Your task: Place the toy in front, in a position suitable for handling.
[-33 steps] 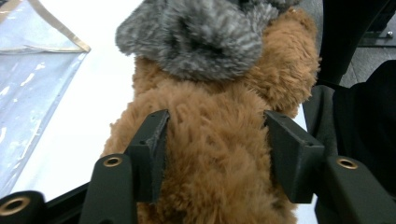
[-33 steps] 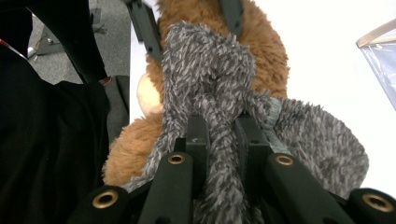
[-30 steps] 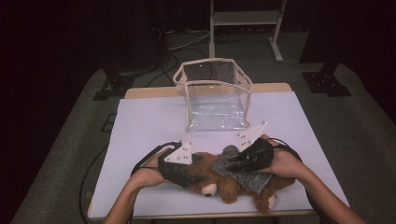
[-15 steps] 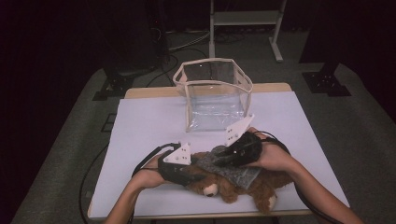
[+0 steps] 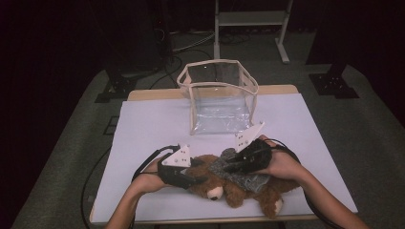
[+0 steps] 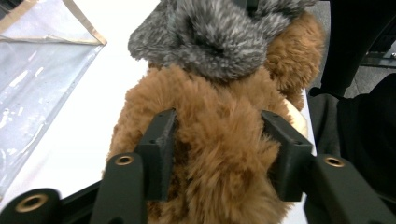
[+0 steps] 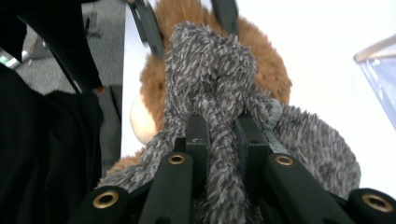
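High view has the teddy bear [image 5: 239, 188] lying flat at the lower middle of the frame, near the front edge of the desk [image 5: 148, 129], with a grey fuzzy garment [image 5: 241, 175] partly on it.

The left hand-held gripper [image 5: 197, 180] has just been closing, and in the left gripper view its jaws are pressed into brown fur on either side of the bear [image 6: 210, 158], about halfway shut, so it's holding the toy. The right hand-held gripper [image 5: 228, 166] is clamped almost fully shut on a bunched strand of the grey garment [image 7: 219, 140], bottom centre of the right gripper view.

What could go wrong, as I see it: that right pinch is only on a thin twist of fluffy fabric, so a firm tug might just slide off the pile. The left grip is mostly squashing fur and stuffing, so if the two hands pull against each other the bear could squirm out or get dragged off the front edge. The garment could also snag on an arm or ear.

Container: the clear plastic bag [image 5: 218, 98] with beige trim stands open at the upper middle of the frame, well apart from the bear, and looks empty.
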Motion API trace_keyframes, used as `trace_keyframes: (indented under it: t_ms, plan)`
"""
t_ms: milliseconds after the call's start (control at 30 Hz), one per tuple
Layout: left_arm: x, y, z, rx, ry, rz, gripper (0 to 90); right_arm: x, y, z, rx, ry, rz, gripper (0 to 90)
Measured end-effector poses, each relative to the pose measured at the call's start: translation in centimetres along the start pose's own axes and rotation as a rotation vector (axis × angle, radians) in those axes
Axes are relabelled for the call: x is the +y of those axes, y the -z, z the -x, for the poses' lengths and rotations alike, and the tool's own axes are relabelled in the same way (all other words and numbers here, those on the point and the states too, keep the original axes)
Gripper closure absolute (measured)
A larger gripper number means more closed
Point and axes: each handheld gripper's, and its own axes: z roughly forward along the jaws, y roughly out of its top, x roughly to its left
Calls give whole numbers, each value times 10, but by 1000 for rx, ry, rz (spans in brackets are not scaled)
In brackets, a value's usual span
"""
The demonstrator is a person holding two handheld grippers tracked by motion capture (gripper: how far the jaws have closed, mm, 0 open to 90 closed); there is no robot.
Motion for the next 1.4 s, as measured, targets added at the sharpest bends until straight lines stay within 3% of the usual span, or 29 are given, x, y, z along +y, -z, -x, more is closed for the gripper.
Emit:
trace_keyframes:
  t_ms: [367,600,700,867,1000,1133,1200,1333,1400]
  plan:
    - [-1,-5,-2,-10,8,2,507,39,-25,-4,18,61,21,775]
    - [-2,-3,-1,-11,8,9,499,28,-19,-4,5,69,-42,774]
    - [-1,-4,-2,-14,7,11,499,21,-11,-4,-2,46,-37,774]
    - [1,-5,-2,-6,5,3,496,32,-15,-6,24,64,7,772]
    - [-4,-4,-2,-11,18,13,493,42,-27,-6,22,70,2,771]
    - [-5,-3,-1,-10,18,15,495,33,-21,-2,14,64,-24,772]
    - [-5,-1,-1,-10,15,12,495,22,-11,2,-20,40,-39,772]
    - [-6,-1,-1,-12,18,14,495,-8,21,15,-79,-50,11,771]
    - [-6,-1,-2,-17,23,13,494,-21,32,19,-103,-69,13,770]
